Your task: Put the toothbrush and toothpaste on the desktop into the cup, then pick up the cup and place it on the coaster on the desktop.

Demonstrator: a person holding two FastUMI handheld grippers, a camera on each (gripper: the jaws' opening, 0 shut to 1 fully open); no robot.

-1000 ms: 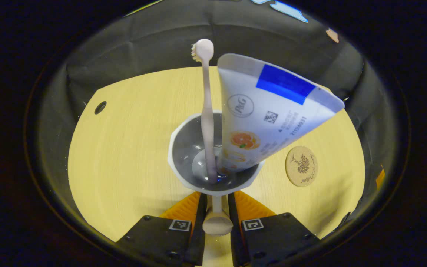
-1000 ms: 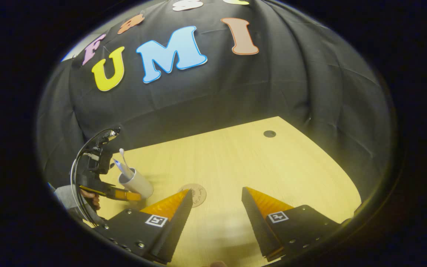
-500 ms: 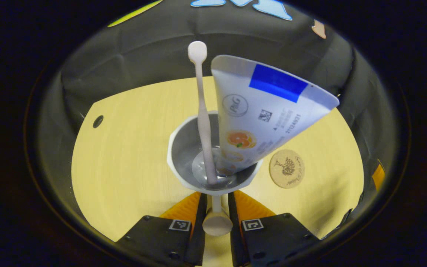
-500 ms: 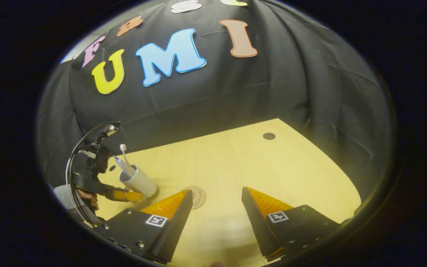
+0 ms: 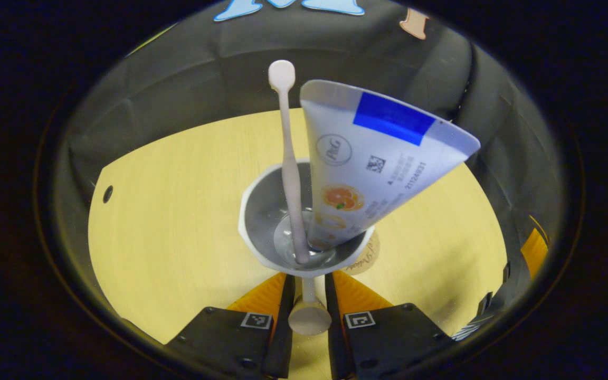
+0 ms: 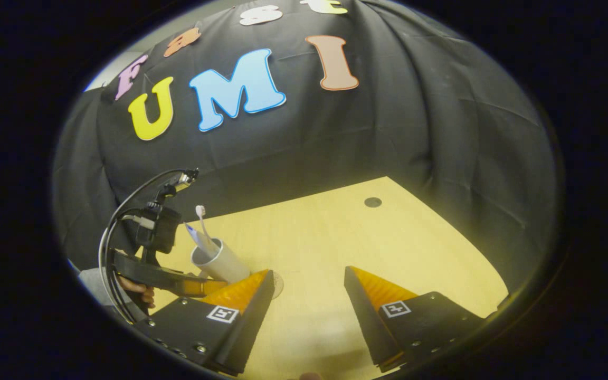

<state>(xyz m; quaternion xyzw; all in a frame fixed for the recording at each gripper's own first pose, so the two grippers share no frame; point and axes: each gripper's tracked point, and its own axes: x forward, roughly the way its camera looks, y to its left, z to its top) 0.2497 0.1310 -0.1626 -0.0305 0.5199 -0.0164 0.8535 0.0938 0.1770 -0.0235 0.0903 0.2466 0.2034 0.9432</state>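
Note:
A white cup [image 5: 304, 227] fills the middle of the left gripper view, with a pale toothbrush [image 5: 288, 158] standing in it and a white toothpaste tube [image 5: 372, 163] leaning right. My left gripper [image 5: 309, 279] is shut on the cup's handle [image 5: 309, 311]. The round cork coaster [image 5: 366, 258] peeks out from under the cup's right side. In the right gripper view the cup [image 6: 219, 261] hangs tilted in the left gripper [image 6: 198, 287], just left of a sliver of coaster [image 6: 277, 285]. My right gripper [image 6: 306, 295] stands open above the desktop, holding nothing.
The light wooden desktop [image 5: 177, 211] has a small dark cable hole [image 5: 107, 193] at its far left, also visible at the back as the cable hole [image 6: 372, 202] in the right gripper view. A hand [image 6: 135, 287] holds the left gripper. Black cloth walls close the booth.
The left gripper has carried the cup to the right, toward the coaster; the coaster, fully visible before, is now mostly hidden under the cup. The right gripper has barely moved.

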